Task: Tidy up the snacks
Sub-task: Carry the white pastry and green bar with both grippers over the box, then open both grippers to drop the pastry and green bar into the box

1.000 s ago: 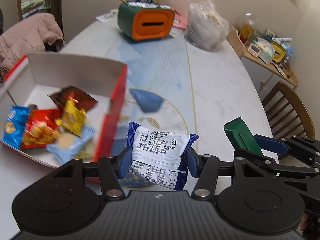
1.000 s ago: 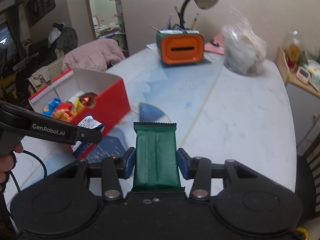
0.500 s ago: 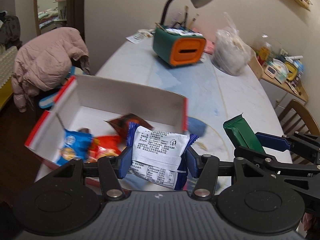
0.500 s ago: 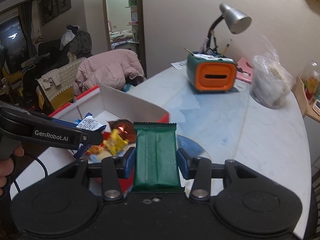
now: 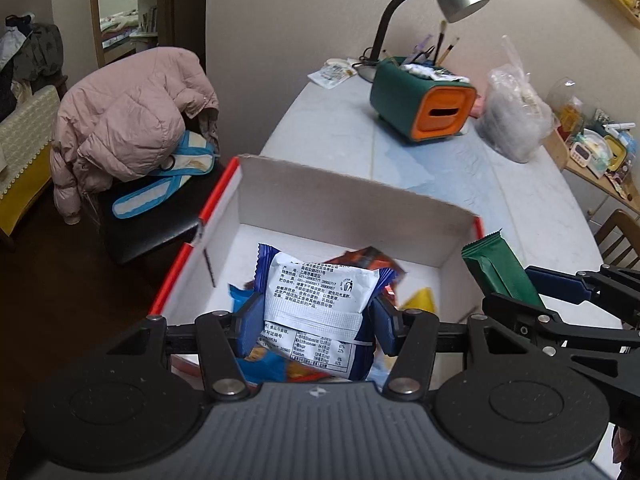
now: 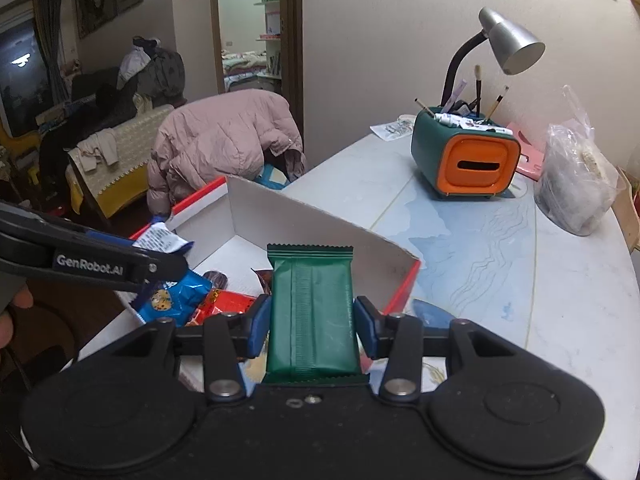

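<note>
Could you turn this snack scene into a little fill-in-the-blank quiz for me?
1. The left gripper holds a white and ____ snack packet over the box.
2. The right gripper holds a dark ____ snack bar.
3. The tissue box beyond has an ____ front.
4. The lamp shade is ____.

Missing words: blue; green; orange; silver

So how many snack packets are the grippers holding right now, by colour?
Blue and white packet, in the left gripper: 1
Green packet, in the right gripper: 1
Total: 2
</note>
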`<move>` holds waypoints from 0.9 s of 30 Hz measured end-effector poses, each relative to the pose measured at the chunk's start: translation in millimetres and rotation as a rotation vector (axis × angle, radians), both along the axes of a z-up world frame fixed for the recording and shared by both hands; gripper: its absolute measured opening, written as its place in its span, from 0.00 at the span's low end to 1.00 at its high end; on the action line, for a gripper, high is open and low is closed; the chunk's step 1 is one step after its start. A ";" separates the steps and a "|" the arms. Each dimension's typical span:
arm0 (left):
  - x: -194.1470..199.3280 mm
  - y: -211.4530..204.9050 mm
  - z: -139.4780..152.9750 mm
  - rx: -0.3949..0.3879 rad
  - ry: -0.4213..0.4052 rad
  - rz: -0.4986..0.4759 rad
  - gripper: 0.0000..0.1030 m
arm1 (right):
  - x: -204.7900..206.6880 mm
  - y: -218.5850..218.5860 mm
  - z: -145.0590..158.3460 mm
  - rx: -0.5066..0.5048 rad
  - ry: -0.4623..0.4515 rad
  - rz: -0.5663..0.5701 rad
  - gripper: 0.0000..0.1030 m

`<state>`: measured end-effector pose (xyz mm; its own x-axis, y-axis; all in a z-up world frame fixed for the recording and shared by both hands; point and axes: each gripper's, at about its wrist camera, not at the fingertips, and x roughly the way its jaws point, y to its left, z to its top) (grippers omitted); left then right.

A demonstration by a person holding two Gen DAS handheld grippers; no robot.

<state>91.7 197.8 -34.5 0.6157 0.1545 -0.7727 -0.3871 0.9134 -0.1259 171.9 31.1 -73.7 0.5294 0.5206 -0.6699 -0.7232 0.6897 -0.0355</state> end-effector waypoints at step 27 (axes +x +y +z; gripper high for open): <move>22.7 31.6 -58.1 0.026 0.116 -0.066 0.55 | 12.9 66.4 -61.8 -0.180 0.072 -0.018 0.43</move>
